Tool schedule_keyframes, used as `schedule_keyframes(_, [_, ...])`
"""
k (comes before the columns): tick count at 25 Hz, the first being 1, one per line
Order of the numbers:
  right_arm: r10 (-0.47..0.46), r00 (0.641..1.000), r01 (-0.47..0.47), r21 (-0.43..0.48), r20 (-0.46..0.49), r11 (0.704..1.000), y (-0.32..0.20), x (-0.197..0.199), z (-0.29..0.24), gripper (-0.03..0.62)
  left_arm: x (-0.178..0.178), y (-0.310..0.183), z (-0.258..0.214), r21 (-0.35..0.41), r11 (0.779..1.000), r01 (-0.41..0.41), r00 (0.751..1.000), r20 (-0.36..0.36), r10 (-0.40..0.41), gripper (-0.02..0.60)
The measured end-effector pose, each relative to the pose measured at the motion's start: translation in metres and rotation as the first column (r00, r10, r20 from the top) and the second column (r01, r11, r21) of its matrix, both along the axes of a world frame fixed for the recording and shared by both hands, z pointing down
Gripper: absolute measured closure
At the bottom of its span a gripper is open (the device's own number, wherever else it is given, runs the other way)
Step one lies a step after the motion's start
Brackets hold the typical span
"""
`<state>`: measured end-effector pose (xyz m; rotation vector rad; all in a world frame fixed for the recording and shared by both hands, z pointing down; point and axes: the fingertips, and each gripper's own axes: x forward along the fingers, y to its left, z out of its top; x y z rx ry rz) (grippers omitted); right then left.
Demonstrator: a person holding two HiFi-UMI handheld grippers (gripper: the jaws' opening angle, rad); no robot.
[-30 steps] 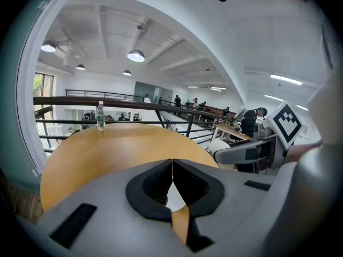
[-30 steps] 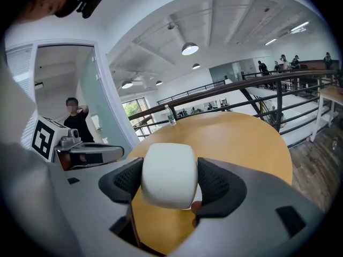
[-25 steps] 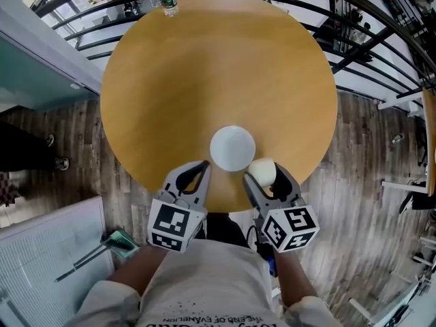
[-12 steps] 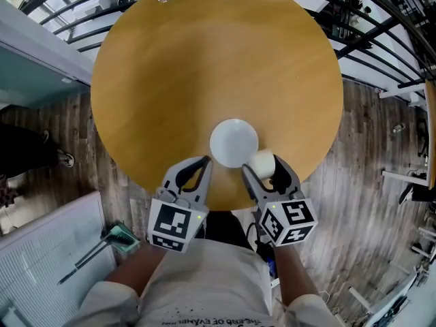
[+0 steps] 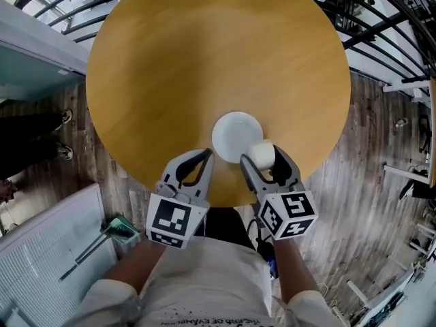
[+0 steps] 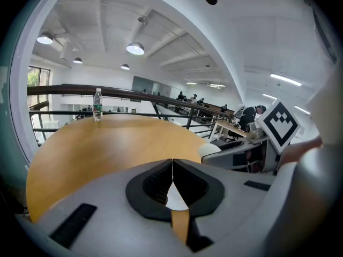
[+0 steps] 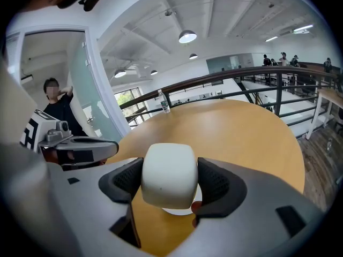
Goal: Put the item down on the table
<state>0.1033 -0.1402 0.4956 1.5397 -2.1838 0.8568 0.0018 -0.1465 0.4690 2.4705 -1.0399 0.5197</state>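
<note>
A white cup (image 5: pixel 261 154) (image 7: pixel 167 174) sits squeezed between the jaws of my right gripper (image 5: pixel 263 159) (image 7: pixel 168 178), held just above the near edge of the round wooden table (image 5: pixel 204 60). A white saucer (image 5: pixel 236 134) lies flat on the table just ahead and left of the cup; part of it shows below the cup in the right gripper view. My left gripper (image 5: pixel 196 162) (image 6: pixel 172 171) hovers over the table's near edge, left of the saucer, its jaws pressed together with nothing in them.
A clear water bottle (image 6: pixel 97 104) (image 7: pixel 164 101) stands at the table's far rim. A black metal railing (image 5: pixel 381 26) curves behind the table. A person's shoes (image 5: pixel 63 152) show on the wooden floor at left. A person (image 7: pixel 59 108) stands by a glass wall.
Both grippers have moved slightly forward over the table edge, and the cup now sits closer to the saucer's right side. The left gripper stays shut.
</note>
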Motion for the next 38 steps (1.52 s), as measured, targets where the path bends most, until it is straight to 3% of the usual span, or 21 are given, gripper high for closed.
schedule_keyframes(22, [-0.039,0.996,0.031,-0.085,-0.085,0.996,-0.03,-0.011,0.072,0.278,-0.01,-0.012,0.023,-0.028,1.0,0.012,1.0,0.01,-0.011,0.558])
schedule_keyframes(38, [-0.117,0.978,0.094,-0.138,-0.17,0.986,-0.034,-0.017,0.114,0.278,-0.012,-0.007,0.033,-0.06,0.998,0.01,1.0,0.006,-0.01,0.558])
